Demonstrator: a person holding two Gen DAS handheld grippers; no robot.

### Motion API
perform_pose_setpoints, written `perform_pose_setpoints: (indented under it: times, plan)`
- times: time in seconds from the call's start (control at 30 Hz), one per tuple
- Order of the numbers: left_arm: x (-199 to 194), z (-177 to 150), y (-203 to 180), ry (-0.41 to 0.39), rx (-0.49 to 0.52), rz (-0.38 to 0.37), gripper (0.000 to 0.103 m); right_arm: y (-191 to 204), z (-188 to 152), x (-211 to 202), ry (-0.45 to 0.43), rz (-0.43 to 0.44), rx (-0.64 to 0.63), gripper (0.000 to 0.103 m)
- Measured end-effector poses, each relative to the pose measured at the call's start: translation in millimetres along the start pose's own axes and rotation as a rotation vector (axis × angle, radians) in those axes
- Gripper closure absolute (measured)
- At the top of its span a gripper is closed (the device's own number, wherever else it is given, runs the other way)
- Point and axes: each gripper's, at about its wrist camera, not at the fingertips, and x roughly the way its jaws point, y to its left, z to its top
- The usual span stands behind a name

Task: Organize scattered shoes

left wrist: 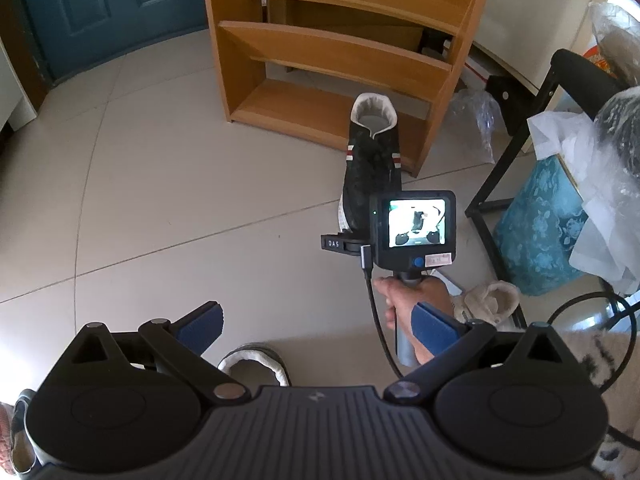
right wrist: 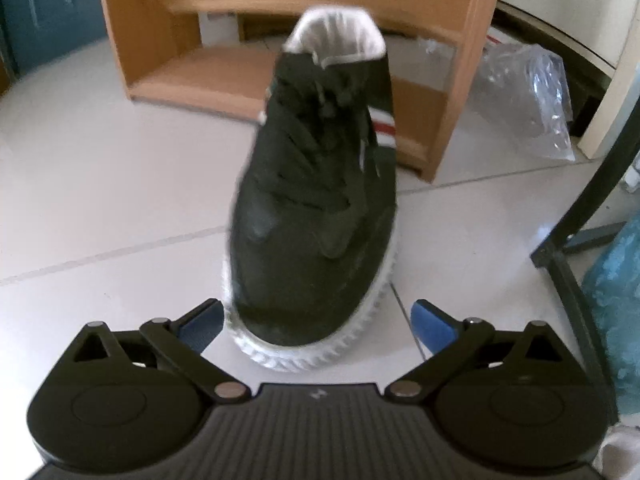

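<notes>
The black sneaker [right wrist: 316, 200] lies lengthwise up the frame, toe toward the camera, heel toward the shelf [right wrist: 452, 92]. The right tool [right wrist: 316, 320] gapes wide around its toe, gripping nothing.

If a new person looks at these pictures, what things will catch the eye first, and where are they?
A black sneaker with a white sole stands on the pale floor, toe between the open pads of the right gripper, untouched. Behind its heel is an empty wooden shoe rack. In the left wrist view the left gripper is open too, above another shoe with white lining.
</notes>
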Motion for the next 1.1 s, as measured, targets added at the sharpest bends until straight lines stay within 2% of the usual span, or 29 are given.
perform_pose_setpoints:
  times: [0.03,0.07,0.2,0.37,0.43,0.57,0.73,0.87,0.97,1.03,1.1]
  plan:
    - [0,0,-1,0.0,0.002,-0.001,0.0,-1,0,1,-0.002,0.02,0.005,0.017]
    - [0,0,-1,-0.001,0.005,-0.002,0.0,-1,0,2,-0.005,0.048,0.004,0.016]
    - [-1,-1,-3,-0.002,0.008,-0.008,0.0,-1,9,3,-0.001,0.064,0.05,0.017]
    - [-3,-1,-1,-0.011,0.001,-0.009,0.0,-3,34,-6,-0.087,0.045,0.111,0.02]
    - [-4,-1,1,-0.014,-0.005,-0.009,0.0,-7,46,1,-0.047,0.048,0.163,0.022]
    - [-6,-2,4,-0.021,-0.018,-0.007,0.0,-10,57,3,-0.035,0.035,0.239,0.022]
    - [-6,-2,6,-0.016,-0.03,-0.003,0.0,-6,64,-13,-0.091,0.075,0.21,0.044]
    - [-6,0,6,-0.018,-0.036,-0.007,0.0,1,81,-25,-0.156,0.099,0.139,0.045]
    - [-6,1,3,-0.027,-0.026,-0.008,0.0,17,93,-30,-0.238,0.088,-0.033,0.045]
    - [-4,2,3,-0.024,-0.027,-0.015,0.0,34,100,-31,-0.275,0.093,-0.198,0.047]
    - [-2,2,2,-0.021,-0.028,-0.02,0.0,52,107,-25,-0.277,0.112,-0.347,0.064]
